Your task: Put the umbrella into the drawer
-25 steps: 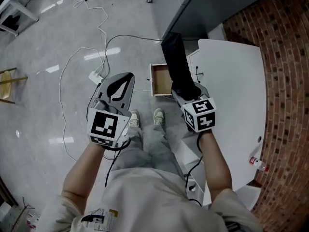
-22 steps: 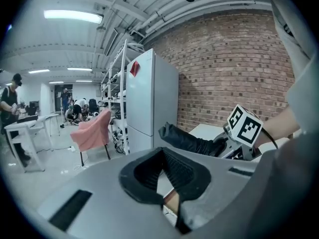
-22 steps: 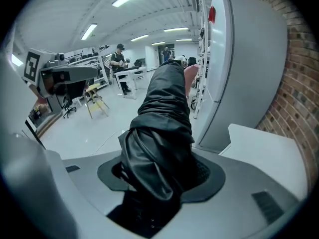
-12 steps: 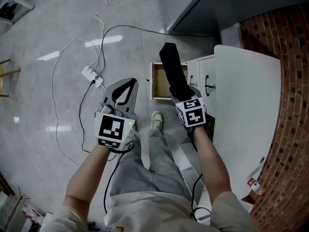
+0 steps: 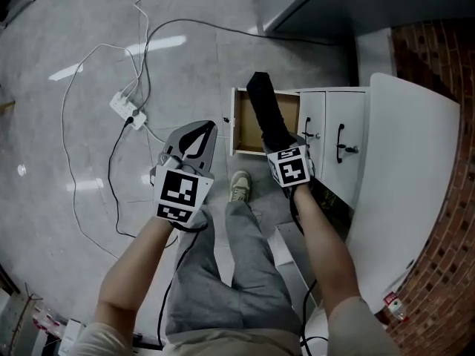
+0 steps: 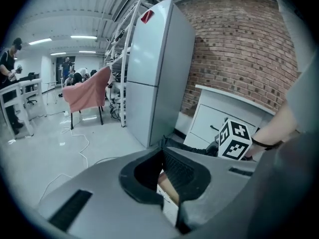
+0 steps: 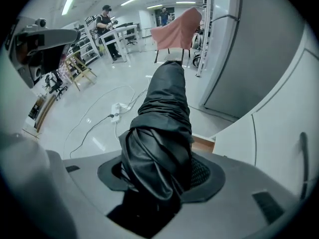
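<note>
Umbrella is clamped in the right tool, its tip over the open drawer at 12 o'clock. I'd lower it flat, lengthwise, before letting go. At 9 o'clock the left tool has its jaws together, empty.

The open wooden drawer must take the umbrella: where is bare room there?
The open wooden drawer shows bare bottom between its left wall and the black folded umbrella. Grey floor between it and the white power strip is free. Crowded: its right, with the right gripper and white cabinet.
</note>
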`<action>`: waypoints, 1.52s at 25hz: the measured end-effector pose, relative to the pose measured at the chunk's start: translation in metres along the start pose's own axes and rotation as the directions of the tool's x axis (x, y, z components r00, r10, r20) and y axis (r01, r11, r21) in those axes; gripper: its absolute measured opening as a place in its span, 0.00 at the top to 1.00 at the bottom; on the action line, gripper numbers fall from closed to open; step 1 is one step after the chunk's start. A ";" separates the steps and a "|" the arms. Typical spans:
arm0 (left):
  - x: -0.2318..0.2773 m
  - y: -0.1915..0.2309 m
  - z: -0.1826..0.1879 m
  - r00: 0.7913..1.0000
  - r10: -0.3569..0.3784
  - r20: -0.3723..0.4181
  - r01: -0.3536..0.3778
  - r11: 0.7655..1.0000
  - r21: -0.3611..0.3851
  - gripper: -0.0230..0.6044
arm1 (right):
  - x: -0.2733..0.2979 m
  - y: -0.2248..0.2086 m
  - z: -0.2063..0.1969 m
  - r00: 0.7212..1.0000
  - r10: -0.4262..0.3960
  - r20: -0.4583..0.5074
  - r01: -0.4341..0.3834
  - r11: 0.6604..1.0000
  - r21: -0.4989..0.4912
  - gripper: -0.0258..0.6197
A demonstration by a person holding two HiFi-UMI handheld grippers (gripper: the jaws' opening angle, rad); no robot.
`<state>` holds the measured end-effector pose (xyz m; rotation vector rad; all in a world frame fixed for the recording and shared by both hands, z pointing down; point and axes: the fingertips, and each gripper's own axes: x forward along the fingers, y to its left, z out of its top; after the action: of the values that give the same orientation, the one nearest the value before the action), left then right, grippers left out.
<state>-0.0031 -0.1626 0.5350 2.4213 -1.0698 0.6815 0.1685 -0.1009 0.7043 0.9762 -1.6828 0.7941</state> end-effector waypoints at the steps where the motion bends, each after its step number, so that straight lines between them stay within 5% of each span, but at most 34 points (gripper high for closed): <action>1: 0.009 0.001 -0.011 1.000 -0.004 -0.010 0.004 1.000 -0.003 0.95 | 0.013 -0.001 -0.006 1.000 0.000 -0.015 -0.001 1.000 -0.012 0.57; 24: 0.156 0.013 -0.225 0.987 -0.031 -0.158 0.016 0.995 -0.097 0.95 | 0.254 -0.039 -0.126 0.948 -0.014 -0.318 -0.021 0.994 -0.107 0.57; 29: 0.167 0.009 -0.252 0.984 -0.043 -0.172 0.026 0.995 -0.100 0.95 | 0.288 -0.047 -0.140 0.929 -0.025 -0.369 -0.011 0.995 -0.096 0.57; 38: 0.174 0.002 -0.275 0.982 -0.062 -0.179 0.045 0.994 -0.096 0.95 | 0.327 -0.052 -0.149 0.940 -0.046 -0.339 0.022 0.997 -0.075 0.55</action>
<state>0.0236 -0.1144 0.8557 2.2525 -0.9380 0.8007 0.2192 -0.0739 1.0631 0.7665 -1.3806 0.8237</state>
